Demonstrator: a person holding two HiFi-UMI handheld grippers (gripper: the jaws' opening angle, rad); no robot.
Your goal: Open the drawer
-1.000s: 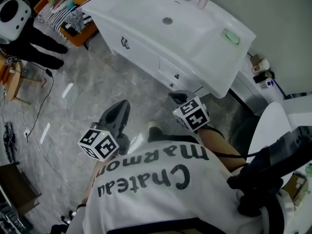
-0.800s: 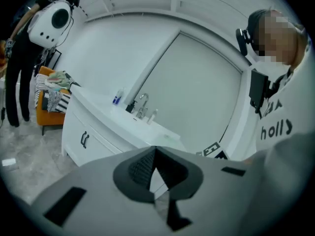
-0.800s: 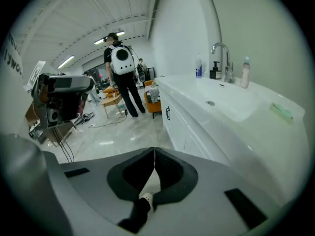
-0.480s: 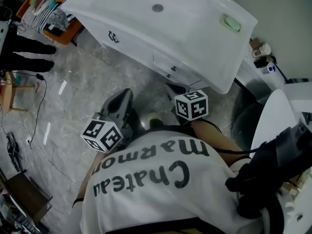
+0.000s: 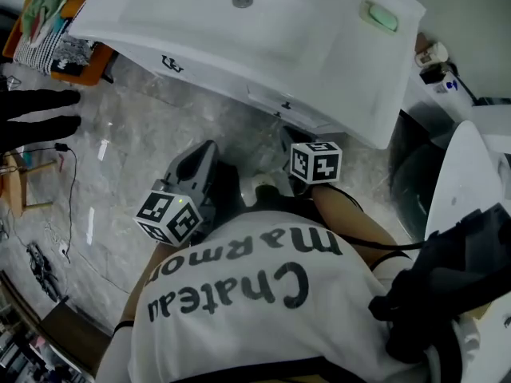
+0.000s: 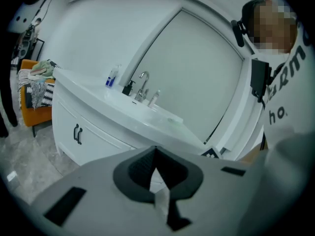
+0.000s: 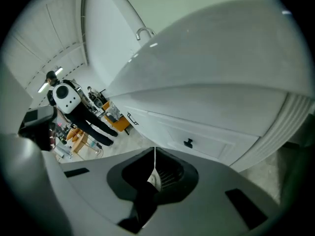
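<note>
The white vanity's drawer sits under the countertop edge, shut, with a small black knob. In the right gripper view the drawer front and its knob lie just ahead of the jaws. My right gripper hangs a little below the drawer, shut and empty. My left gripper is lower left over the floor, also shut with nothing in it. Neither touches the vanity.
A sink basin with a drain and green soap tops the vanity. Cabinet door handles are left of the drawer. An orange stool with cloths and a person's dark legs stand at left, a white fixture at right.
Both grippers have come closer to the vanity and dropped lower. The right gripper has rolled, its marker cube now facing differently. The vanity has slid toward the top of the head view.
</note>
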